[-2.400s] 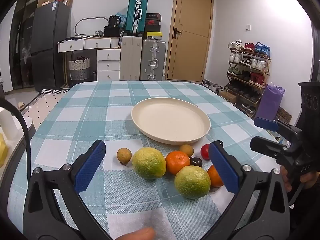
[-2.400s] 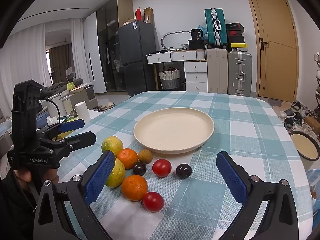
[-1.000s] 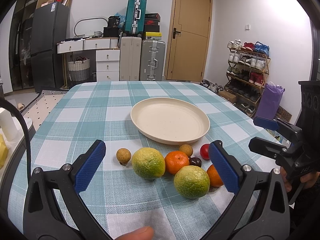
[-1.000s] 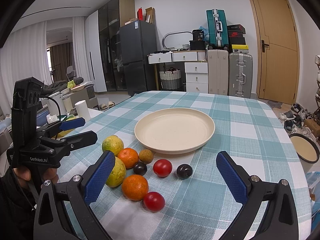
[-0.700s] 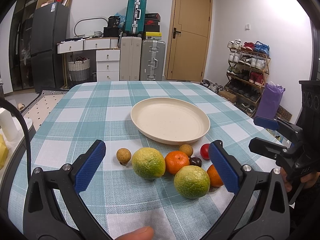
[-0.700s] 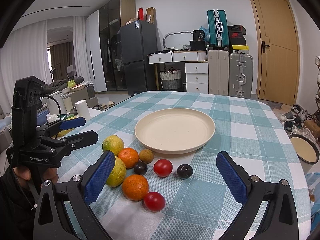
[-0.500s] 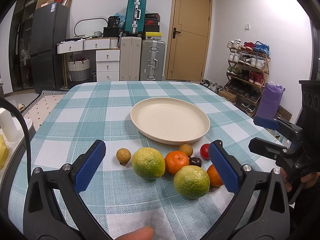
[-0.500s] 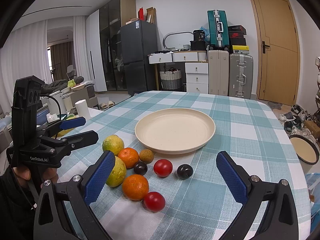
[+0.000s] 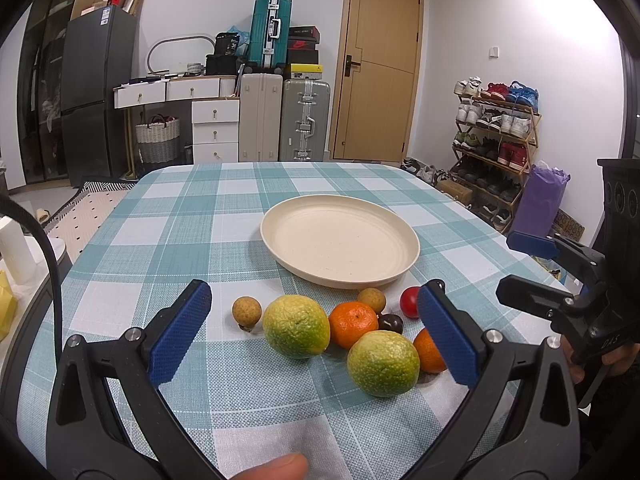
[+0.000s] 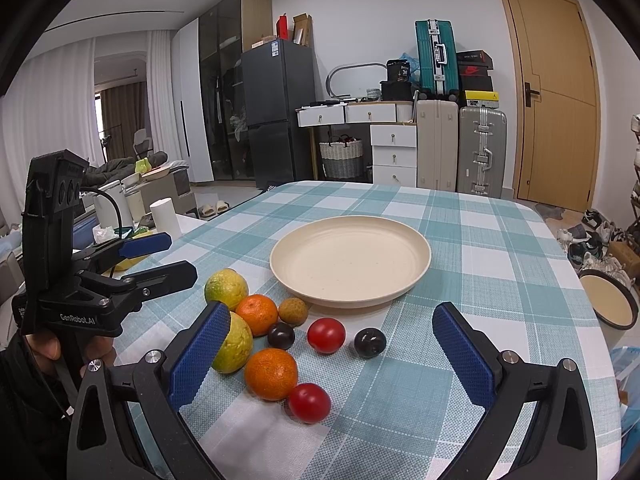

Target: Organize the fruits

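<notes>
An empty cream plate (image 9: 340, 236) (image 10: 350, 258) sits mid-table on the checked cloth. In front of it lies a cluster of fruit: two green-yellow citrus (image 9: 297, 332) (image 9: 383, 362), two oranges (image 9: 353, 324) (image 10: 271, 373), two red tomatoes (image 10: 326, 335) (image 10: 309, 402), two dark plums (image 10: 370, 342) (image 10: 281, 335) and two small brown longans (image 9: 247, 310) (image 10: 293, 311). My left gripper (image 9: 316, 334) is open and empty, hovering just short of the citrus. My right gripper (image 10: 332, 356) is open and empty, hovering near the tomatoes and plum.
The table's right edge (image 10: 592, 320) has a round bin (image 10: 612, 304) beside it on the floor. A side table with a white roll (image 10: 166, 218) stands left. Suitcases, drawers and a shoe rack (image 9: 496, 128) line the far walls.
</notes>
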Tool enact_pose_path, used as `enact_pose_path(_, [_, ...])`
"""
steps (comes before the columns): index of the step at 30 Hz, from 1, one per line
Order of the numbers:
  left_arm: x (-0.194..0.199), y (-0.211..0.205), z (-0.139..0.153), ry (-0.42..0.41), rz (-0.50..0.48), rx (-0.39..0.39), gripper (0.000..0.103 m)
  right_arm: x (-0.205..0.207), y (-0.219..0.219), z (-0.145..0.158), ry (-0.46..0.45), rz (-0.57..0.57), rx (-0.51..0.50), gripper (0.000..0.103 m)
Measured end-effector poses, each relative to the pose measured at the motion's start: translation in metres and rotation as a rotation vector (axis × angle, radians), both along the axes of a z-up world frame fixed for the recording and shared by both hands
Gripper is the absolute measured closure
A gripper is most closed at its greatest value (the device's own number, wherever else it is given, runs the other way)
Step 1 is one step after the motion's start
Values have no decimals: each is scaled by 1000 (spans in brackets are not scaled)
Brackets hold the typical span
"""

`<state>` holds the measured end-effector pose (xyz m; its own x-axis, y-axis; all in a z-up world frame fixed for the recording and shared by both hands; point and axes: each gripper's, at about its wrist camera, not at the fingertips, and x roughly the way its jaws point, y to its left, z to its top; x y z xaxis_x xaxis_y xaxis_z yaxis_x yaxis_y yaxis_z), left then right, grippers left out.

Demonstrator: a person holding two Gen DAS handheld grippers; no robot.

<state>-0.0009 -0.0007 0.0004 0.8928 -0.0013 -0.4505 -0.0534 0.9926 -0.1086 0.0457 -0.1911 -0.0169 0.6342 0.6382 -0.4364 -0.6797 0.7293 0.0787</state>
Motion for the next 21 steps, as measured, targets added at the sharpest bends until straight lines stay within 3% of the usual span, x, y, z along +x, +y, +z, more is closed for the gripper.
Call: enact_pose_path(21, [0, -1, 0, 0, -1, 2, 0, 2, -1, -1, -1, -2, -1, 0])
